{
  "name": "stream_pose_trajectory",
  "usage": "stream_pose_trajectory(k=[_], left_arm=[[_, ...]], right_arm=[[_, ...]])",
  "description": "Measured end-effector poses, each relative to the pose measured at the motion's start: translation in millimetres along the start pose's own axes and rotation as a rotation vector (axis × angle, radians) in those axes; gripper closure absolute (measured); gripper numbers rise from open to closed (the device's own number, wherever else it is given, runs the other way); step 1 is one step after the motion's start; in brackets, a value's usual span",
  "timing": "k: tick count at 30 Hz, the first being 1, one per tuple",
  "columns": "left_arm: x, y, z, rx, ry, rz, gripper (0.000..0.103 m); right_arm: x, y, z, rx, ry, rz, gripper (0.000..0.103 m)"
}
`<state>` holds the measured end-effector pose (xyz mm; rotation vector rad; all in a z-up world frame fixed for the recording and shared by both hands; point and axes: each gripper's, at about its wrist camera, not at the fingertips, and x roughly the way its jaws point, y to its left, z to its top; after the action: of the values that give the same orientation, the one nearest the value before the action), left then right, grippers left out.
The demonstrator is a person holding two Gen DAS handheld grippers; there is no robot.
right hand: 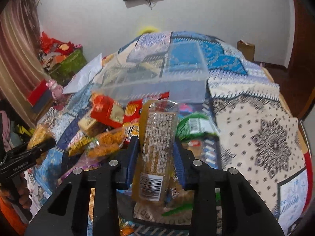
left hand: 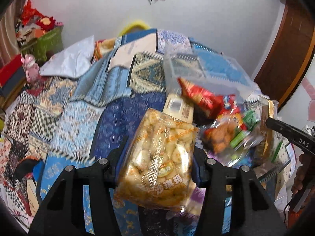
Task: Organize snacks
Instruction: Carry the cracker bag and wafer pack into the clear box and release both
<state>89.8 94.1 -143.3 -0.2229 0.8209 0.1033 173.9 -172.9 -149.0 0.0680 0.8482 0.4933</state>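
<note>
Your left gripper (left hand: 157, 157) clamps a bag of puffed snacks (left hand: 157, 155), while your right gripper (right hand: 155, 151) pinches a yellow clear-wrapped packet (right hand: 155, 147).

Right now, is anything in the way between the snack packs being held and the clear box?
Nothing blocks the air above. The pile of loose snacks lies on the bed between the held packs and the clear box, so carry over it.

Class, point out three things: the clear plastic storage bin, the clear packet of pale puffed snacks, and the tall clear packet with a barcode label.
Clear plastic storage bin (right hand: 157, 90): right wrist view, front wall.
Clear packet of pale puffed snacks (left hand: 157, 157): left wrist view, middle.
Tall clear packet with a barcode label (right hand: 157, 137): right wrist view, printed label.
</note>
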Motion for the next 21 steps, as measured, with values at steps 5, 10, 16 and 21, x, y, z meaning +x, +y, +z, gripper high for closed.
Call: stream_pose_trajectory(k=[5, 10, 16, 21], left_arm=[[-7, -6, 22, -0.012, -0.046, -0.032, 0.05], [-10, -16, 44, 0.008, -0.09, -0.042, 0.05], [-7, -27, 69, 0.031, -0.133, -0.053, 0.05], [-1, -35, 90, 0.041, -0.152, -0.068, 0.05]], right_arm=[[-9, -5, 14, 0.016, -0.044, 0.003, 0.072], [-19, -5, 30, 0.001, -0.095, -0.01, 0.072], [-25, -10, 55, -0.009, -0.157, -0.017, 0.073], [-25, -12, 76, -0.015, -0.204, -0.024, 0.073]])
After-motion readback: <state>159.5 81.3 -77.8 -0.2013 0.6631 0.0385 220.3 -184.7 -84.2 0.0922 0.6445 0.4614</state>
